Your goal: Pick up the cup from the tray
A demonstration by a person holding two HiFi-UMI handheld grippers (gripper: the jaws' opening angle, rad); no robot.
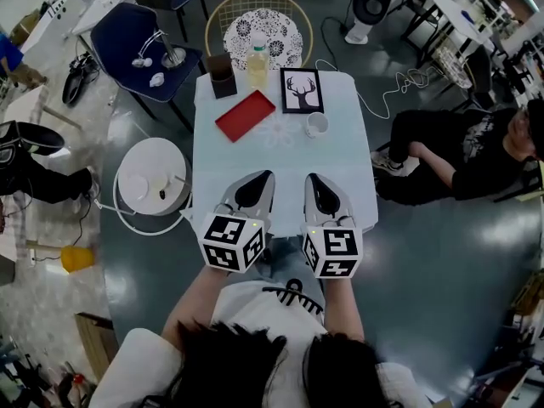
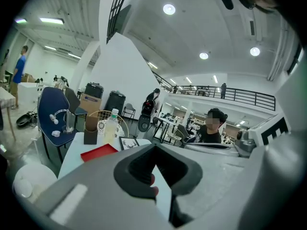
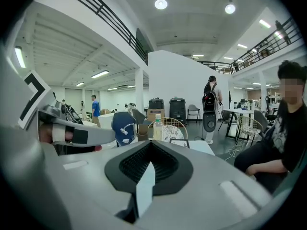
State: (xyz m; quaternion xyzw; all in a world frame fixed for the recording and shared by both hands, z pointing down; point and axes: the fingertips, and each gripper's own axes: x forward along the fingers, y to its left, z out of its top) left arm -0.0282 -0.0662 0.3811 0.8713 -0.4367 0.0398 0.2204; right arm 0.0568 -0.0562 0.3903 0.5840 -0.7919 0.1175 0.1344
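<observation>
A small white cup (image 1: 316,125) stands on the pale tablecloth, just right of an empty red tray (image 1: 245,115) and apart from it. In the head view my left gripper (image 1: 259,178) and right gripper (image 1: 313,180) hover side by side over the table's near edge, well short of both, each with its jaws together and nothing held. The left gripper view shows the left gripper (image 2: 155,163) shut and the red tray (image 2: 99,152) beyond it. In the right gripper view the right gripper (image 3: 150,164) is shut. The cup is hidden in both gripper views.
At the table's far end stand a brown box (image 1: 223,76), a bottle (image 1: 257,62) and a framed deer picture (image 1: 302,90). A round white stool (image 1: 153,181) stands left, a wicker chair (image 1: 262,28) behind, a seated person (image 1: 459,155) right.
</observation>
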